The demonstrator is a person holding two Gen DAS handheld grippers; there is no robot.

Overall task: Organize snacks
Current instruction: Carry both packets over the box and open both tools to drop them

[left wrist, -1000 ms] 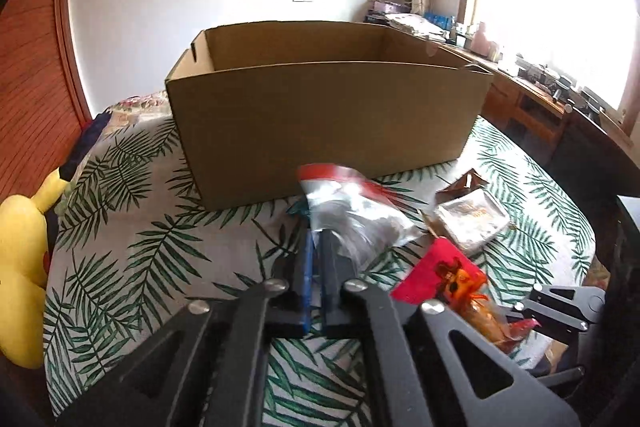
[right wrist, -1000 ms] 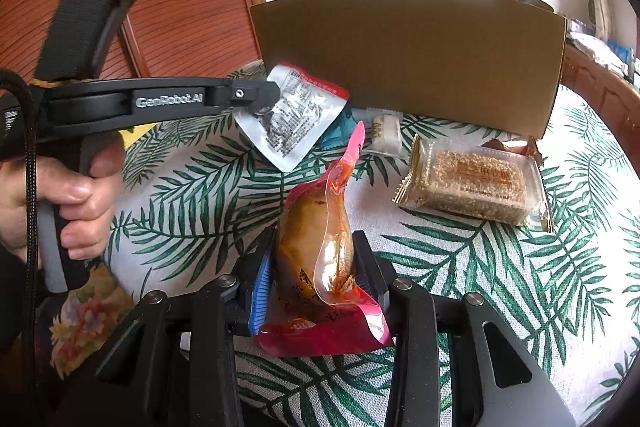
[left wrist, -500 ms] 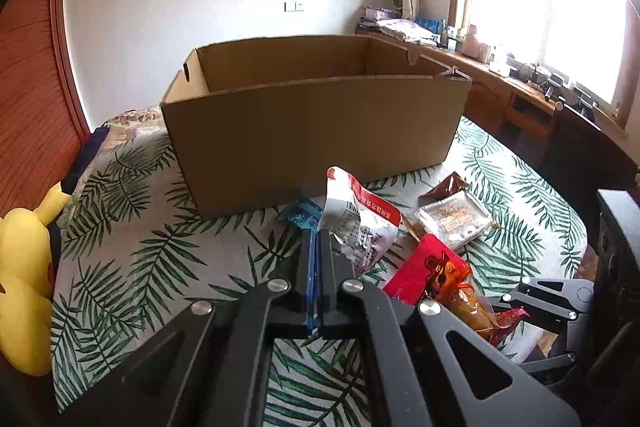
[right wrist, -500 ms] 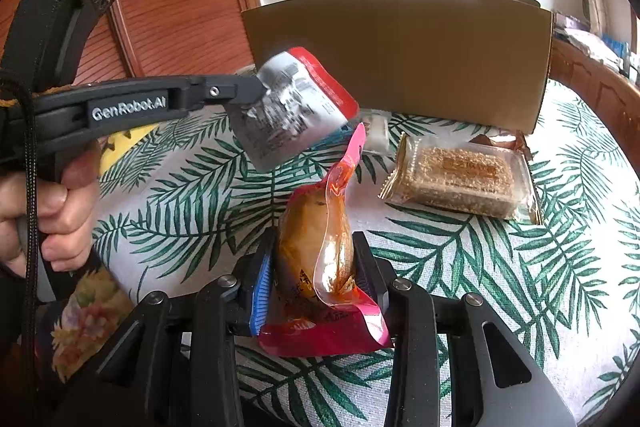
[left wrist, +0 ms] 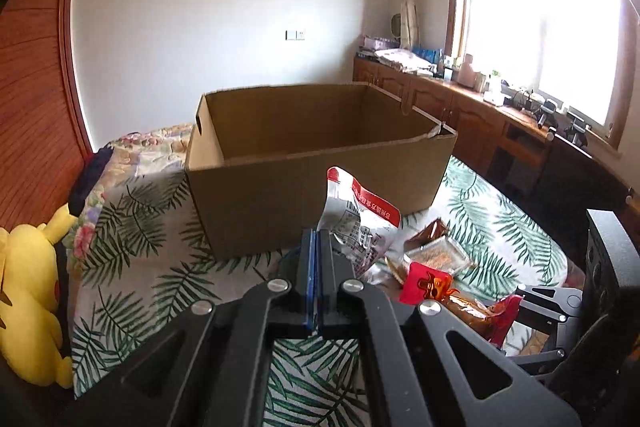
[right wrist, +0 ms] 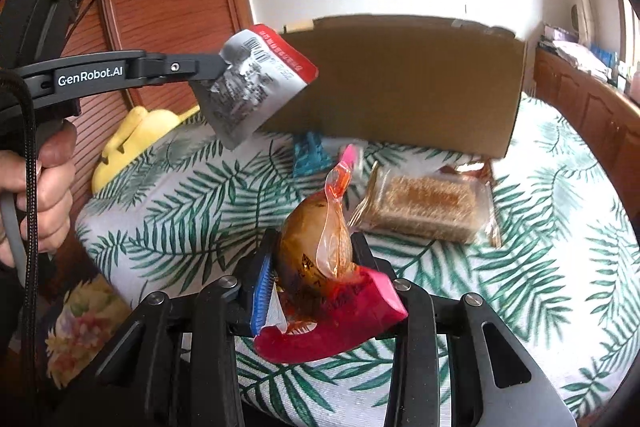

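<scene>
Foil, thin and crinkly: in the left wrist view your left gripper has its fingers closed on one corner of the silver-red pouch, held before the cardboard box. Expect it to swing; it looks light.

In the right wrist view your right gripper clamps the soft, slippery red packet mid-body above the surface.
</scene>
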